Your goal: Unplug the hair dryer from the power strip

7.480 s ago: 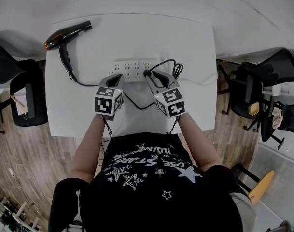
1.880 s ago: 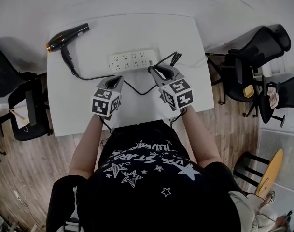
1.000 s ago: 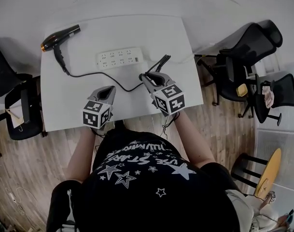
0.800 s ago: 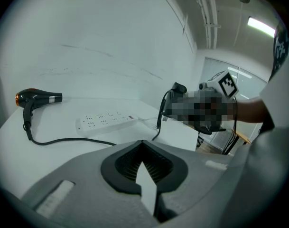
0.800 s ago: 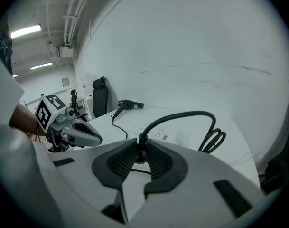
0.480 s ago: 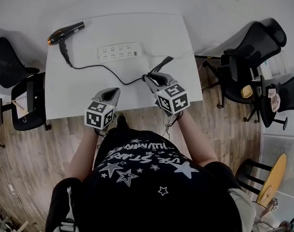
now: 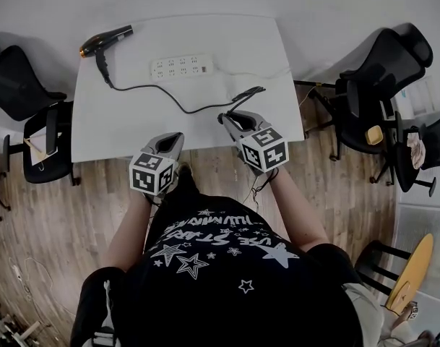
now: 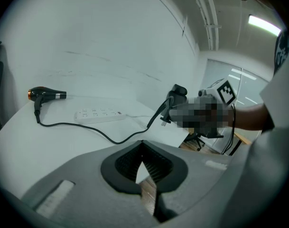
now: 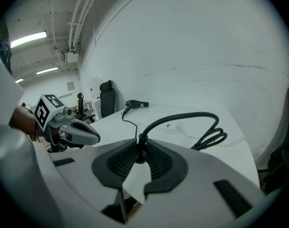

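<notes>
The black hair dryer (image 7: 104,40), orange at its rear end, is lying on its side at the far left corner of the white counter (image 7: 133,125). Its cord (image 9: 182,115) is running to the plug (image 9: 140,148), which the right hand-held gripper (image 7: 230,120) is clamping, well apart from the white power strip (image 7: 182,66). The left hand-held gripper (image 7: 173,139) is hanging empty, jaws together.
</notes>
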Motion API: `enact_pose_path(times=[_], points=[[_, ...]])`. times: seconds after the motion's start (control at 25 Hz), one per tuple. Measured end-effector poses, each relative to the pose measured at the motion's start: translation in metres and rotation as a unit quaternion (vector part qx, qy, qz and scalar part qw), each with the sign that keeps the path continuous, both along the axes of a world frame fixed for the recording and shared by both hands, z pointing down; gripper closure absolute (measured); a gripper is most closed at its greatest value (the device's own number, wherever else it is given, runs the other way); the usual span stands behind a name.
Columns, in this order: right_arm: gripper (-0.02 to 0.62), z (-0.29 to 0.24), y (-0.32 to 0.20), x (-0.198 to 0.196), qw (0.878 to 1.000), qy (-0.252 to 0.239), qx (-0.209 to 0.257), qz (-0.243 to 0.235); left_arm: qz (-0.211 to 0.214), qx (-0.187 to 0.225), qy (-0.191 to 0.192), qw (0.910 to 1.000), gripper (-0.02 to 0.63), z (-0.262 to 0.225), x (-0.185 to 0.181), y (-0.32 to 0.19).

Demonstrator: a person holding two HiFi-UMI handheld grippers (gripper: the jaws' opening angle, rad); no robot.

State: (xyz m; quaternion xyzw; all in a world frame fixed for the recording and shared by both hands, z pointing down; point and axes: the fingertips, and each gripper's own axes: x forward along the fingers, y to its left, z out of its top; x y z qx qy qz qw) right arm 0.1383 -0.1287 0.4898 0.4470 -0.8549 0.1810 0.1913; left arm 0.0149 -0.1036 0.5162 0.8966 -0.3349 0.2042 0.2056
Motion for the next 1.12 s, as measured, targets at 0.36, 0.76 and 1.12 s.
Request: enact_pose_path(times=[0.36,0.76,1.12], points=[[0.528,0.004,0.050,0.002,1.000,-0.011,-0.002,0.013,-0.046,0.013,0.021,0.9986,0.598,-0.015,-0.015,0.035],[0.528,0.009,0.099,-0.001,0.999,-0.028,-0.008,0.021,-0.069,0.007,0.032,0.9971,0.598,-0.011,-0.030,0.084],[0.528,0.017,0.132,-0.012,0.999,-0.041,-0.014,0.014,-0.085,0.004,0.034,0.9958,0.598,-0.007,-0.041,0.118]])
